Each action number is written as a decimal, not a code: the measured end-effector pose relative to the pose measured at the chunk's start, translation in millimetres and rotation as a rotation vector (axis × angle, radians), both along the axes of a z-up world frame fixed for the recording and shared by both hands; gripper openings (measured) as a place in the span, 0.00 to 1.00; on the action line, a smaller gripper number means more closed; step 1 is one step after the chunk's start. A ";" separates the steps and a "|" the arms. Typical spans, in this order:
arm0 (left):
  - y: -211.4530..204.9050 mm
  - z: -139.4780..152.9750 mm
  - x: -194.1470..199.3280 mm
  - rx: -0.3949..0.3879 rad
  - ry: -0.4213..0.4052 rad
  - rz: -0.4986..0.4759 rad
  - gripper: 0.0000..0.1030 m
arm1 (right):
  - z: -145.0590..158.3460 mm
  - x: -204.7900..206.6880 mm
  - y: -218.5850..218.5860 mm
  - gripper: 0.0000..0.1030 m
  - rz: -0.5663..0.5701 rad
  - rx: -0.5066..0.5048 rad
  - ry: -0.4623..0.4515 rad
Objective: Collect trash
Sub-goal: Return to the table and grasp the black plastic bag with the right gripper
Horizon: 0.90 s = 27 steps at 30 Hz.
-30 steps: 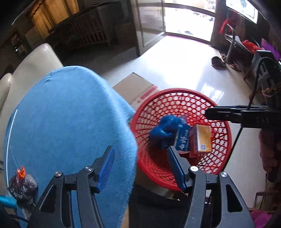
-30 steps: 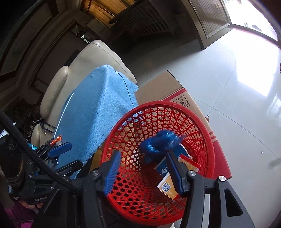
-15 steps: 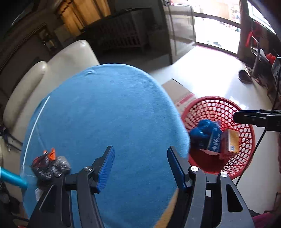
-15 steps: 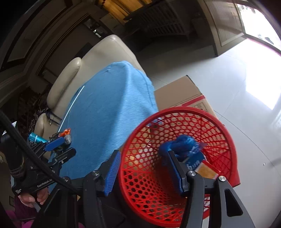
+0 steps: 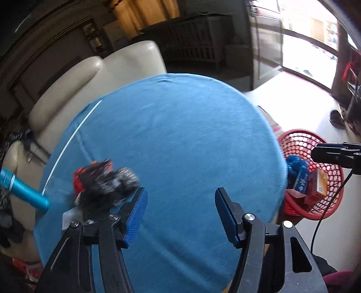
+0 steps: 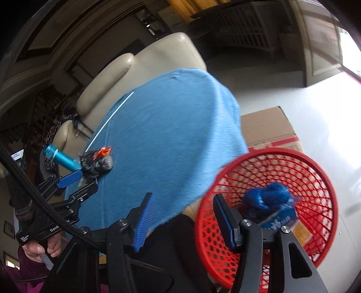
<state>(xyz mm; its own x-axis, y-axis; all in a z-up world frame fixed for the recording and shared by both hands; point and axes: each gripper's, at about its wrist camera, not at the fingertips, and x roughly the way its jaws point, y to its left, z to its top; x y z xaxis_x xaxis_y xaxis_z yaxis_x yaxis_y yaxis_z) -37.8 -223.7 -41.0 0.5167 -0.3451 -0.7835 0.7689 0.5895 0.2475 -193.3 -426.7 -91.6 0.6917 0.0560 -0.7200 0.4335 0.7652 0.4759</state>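
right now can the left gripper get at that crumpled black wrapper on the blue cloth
Probably yes. The left gripper is open and empty, and the black wrapper lies on the blue cloth just off its left finger, with nothing between. The teal bottle sits close beside it.

A lived-in home — a living room, by the look of it. A cream leather sofa (image 5: 94, 74) stands behind the cloth-covered tabletop (image 5: 180, 139), curtains (image 5: 144, 11) hang at the back, glossy white floor tiles (image 6: 327, 108) run to a glass door (image 5: 311, 42) — shoes (image 5: 336, 117) lie near it.
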 end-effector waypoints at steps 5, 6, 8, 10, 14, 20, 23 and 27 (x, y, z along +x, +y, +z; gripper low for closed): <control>34.1 3.1 17.8 -0.020 -0.009 0.090 0.61 | 11.0 32.5 22.4 0.56 0.082 -0.027 -0.005; 41.9 3.8 22.3 -0.025 -0.010 0.113 0.61 | 12.7 38.5 26.7 0.56 0.097 -0.033 -0.006; 56.2 4.9 31.9 -0.030 -0.008 0.152 0.61 | 17.6 54.4 38.7 0.56 0.136 -0.049 -0.007; 69.9 5.0 42.0 -0.039 -0.003 0.190 0.61 | 22.9 68.7 50.6 0.56 0.172 -0.062 -0.014; 98.4 4.0 55.5 -0.050 0.002 0.258 0.61 | 30.0 94.0 74.6 0.56 0.234 -0.082 -0.020; 136.3 -2.8 72.3 -0.058 0.010 0.340 0.61 | 33.7 131.1 112.0 0.56 0.326 -0.105 -0.014; 149.5 -4.4 79.8 -0.061 0.014 0.366 0.61 | 33.0 145.8 127.0 0.56 0.362 -0.109 -0.009; 165.9 -5.5 89.6 -0.069 0.020 0.397 0.61 | 32.1 162.4 144.6 0.56 0.404 -0.120 0.002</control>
<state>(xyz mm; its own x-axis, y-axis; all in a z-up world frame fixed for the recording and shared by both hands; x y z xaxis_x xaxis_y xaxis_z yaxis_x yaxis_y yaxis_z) 51.7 -57.8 -46.5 0.6056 -0.1742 -0.7764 0.4827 0.8562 0.1843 -31.0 -282.1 -59.6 0.6298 0.2384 -0.7393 0.0876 0.9239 0.3726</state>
